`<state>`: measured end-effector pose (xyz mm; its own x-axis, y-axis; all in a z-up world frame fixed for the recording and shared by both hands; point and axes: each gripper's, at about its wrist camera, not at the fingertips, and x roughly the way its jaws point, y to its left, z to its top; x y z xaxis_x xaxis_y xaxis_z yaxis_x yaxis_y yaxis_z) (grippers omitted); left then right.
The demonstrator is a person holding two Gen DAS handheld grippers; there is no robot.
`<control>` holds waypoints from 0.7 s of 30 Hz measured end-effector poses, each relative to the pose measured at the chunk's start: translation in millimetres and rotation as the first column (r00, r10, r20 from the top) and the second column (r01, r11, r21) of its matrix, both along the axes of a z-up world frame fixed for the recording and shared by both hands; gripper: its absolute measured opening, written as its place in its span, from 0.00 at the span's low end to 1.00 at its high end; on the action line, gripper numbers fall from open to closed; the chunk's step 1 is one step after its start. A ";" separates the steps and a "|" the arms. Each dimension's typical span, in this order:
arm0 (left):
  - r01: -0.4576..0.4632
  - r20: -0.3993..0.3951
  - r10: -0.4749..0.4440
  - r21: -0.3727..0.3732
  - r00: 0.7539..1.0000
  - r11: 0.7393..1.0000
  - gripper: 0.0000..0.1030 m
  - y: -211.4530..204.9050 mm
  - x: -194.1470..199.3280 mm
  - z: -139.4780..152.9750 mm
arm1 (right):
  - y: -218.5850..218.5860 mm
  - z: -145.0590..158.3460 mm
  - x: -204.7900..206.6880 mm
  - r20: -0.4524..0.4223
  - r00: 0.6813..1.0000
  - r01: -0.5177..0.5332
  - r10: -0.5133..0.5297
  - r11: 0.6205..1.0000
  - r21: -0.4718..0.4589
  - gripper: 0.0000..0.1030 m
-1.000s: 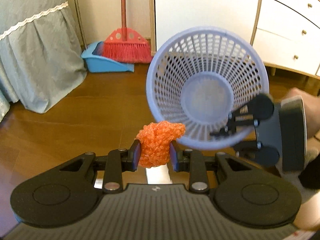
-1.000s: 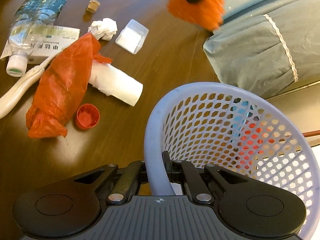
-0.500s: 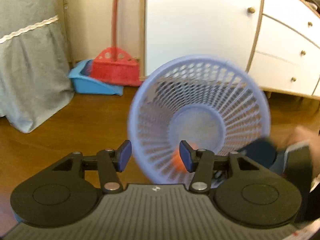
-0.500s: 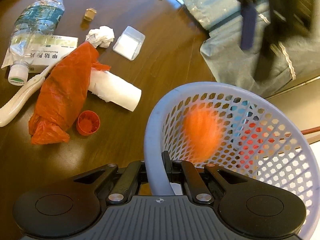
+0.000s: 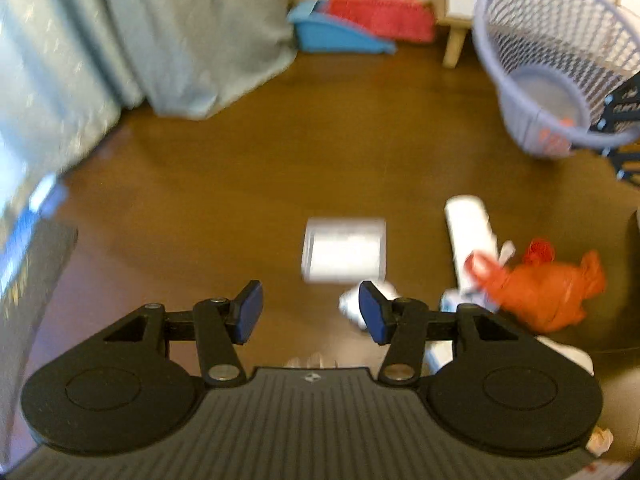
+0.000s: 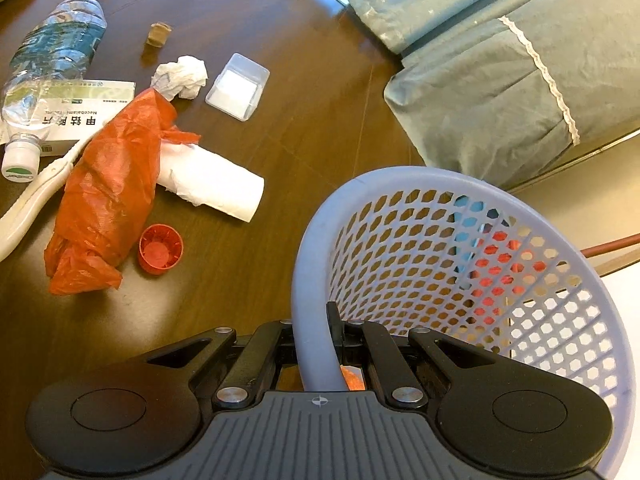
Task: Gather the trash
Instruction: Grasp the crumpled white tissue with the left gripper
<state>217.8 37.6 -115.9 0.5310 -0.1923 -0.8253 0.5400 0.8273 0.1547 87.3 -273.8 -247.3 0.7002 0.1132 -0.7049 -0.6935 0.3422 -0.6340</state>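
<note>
Pinching the basket rim, right tongs hide what spread left tongs show: perhaps orange trash inside.

Warm, even indoor light fills both views. The left wrist view is smeared by motion blur: the grey-green bedding at upper left and the lavender mesh basket at upper right are soft and streaked. The right wrist view is sharp, with soft glare on the dark wooden floor. Fisheye bending curves the edges of both.
</note>
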 end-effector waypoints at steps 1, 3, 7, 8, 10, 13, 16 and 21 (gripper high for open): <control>-0.009 -0.027 0.009 -0.007 1.000 1.000 0.46 2.0 -0.1 -6.9 | -0.1 -0.4 0.7 -0.001 1.000 0.000 0.000 1.000 -0.001 0.00; -0.054 -0.083 0.051 -0.037 0.995 0.998 0.46 1.9 3.4 -20.6 | -0.1 -0.9 1.4 -0.002 1.000 0.002 -0.002 1.000 -0.003 0.00; -0.124 -0.209 0.101 -0.100 0.973 0.987 0.43 -13.7 17.0 -47.1 | 0.9 -3.3 2.4 -0.010 1.000 0.002 -0.003 1.000 -0.010 0.00; -0.120 -0.222 0.095 -0.102 0.971 0.988 0.43 -17.6 17.0 -52.6 | 1.1 -3.5 2.6 -0.011 1.000 0.003 -0.003 1.000 -0.009 0.00; -0.110 -0.243 0.089 -0.075 0.966 0.991 0.39 -28.7 16.5 -62.2 | 1.0 -3.9 2.9 -0.012 1.000 0.002 -0.003 1.000 -0.009 0.00; -0.118 -0.252 0.102 -0.046 0.962 0.992 0.38 -39.1 18.5 -75.2 | 0.7 -3.8 3.0 -0.011 1.000 0.004 -0.005 1.000 -0.005 0.00; -0.137 -0.266 0.119 -0.047 0.957 0.989 0.36 -38.9 25.2 -80.7 | -0.3 -3.9 3.6 -0.010 1.000 0.008 -0.008 1.000 -0.001 0.00; -0.160 -0.288 0.149 -0.014 0.946 0.987 0.11 -35.9 35.7 -89.4 | -0.9 -4.5 4.4 -0.010 1.000 0.009 -0.009 1.000 0.003 0.00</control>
